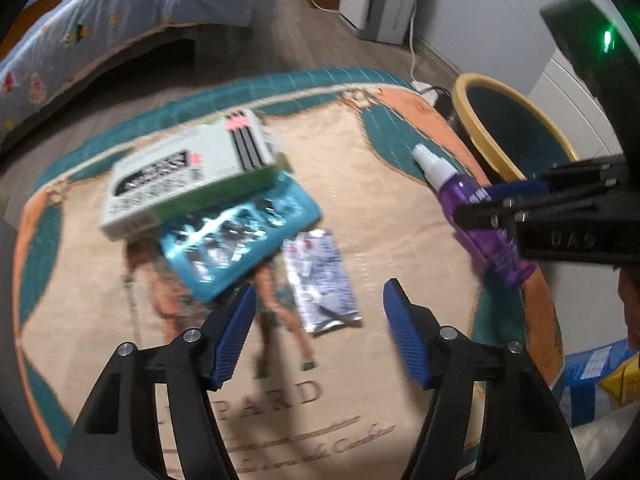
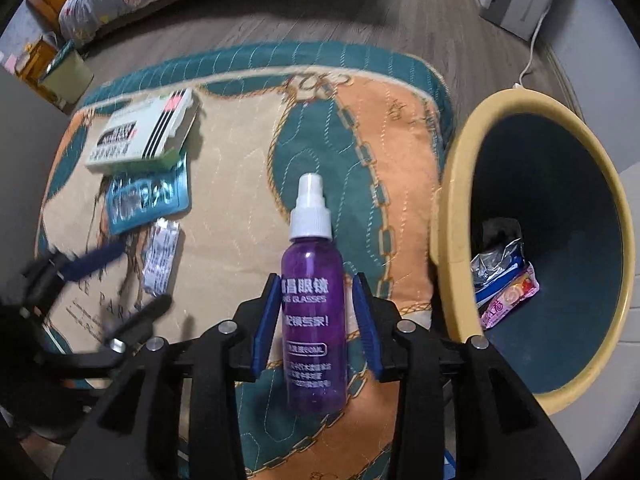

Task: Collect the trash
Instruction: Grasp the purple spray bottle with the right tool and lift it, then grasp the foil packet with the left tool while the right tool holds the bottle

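Bedroom rug (image 2: 248, 148) | right hand-held gripper (image 2: 316, 320) pinching purple spray bottle (image 2: 314, 312) | left hand-held gripper (image 1: 320, 320) spread | carry bottle level over bin (image 2: 452, 216) rim at right, release well inside.

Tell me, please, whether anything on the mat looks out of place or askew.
The white box lies crooked, overlapping the teal blister pack instead of lying flat. The purple spray bottle, held between the right gripper jaws, looks intact, odd among wrappers.

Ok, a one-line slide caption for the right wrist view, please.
Right gripper closed on a purple spray bottle above the patterned mat, beside the yellow-rimmed bin holding wrappers.
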The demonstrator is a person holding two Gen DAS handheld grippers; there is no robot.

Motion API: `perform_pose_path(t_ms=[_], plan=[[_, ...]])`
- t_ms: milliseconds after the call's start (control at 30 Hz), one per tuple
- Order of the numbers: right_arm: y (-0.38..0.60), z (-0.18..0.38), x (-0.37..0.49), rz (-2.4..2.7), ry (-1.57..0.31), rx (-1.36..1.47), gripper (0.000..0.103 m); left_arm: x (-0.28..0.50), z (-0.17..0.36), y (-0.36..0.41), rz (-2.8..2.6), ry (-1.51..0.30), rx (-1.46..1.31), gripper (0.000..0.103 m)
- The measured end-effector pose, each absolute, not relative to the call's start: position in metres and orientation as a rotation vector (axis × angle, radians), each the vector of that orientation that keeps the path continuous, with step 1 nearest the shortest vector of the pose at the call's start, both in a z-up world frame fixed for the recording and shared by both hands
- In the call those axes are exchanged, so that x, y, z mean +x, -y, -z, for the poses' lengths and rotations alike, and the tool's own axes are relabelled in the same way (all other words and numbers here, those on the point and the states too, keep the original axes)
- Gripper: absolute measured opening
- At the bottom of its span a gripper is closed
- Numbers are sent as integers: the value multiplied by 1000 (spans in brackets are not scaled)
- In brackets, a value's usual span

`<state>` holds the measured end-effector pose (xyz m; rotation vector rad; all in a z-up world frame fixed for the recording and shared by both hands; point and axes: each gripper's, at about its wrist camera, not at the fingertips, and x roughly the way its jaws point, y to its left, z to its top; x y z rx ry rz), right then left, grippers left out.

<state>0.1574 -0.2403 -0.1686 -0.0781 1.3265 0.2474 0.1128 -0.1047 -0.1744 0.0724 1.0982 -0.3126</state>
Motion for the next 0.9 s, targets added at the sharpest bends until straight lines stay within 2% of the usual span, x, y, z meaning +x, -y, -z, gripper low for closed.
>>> perform_pose_path(t_ms=[133,233,367,600,900], plan=[[244,169,160,-260,-1332,-31,37,116,187,115,310,-1113,102,55],[239,172,159,-268,-1339,-76,37,118,188,119,299,-1093,119,53],[231,178,156,-290,-1339,-151,37,122,187,113,278,-1082,107,33],[229,170,153,-300,-1329,-178,33,120,177,101,302,-1070,49,32],[255,120,152,-286,-1211,-85,33,116,144,102,327,-991,-7,32]])
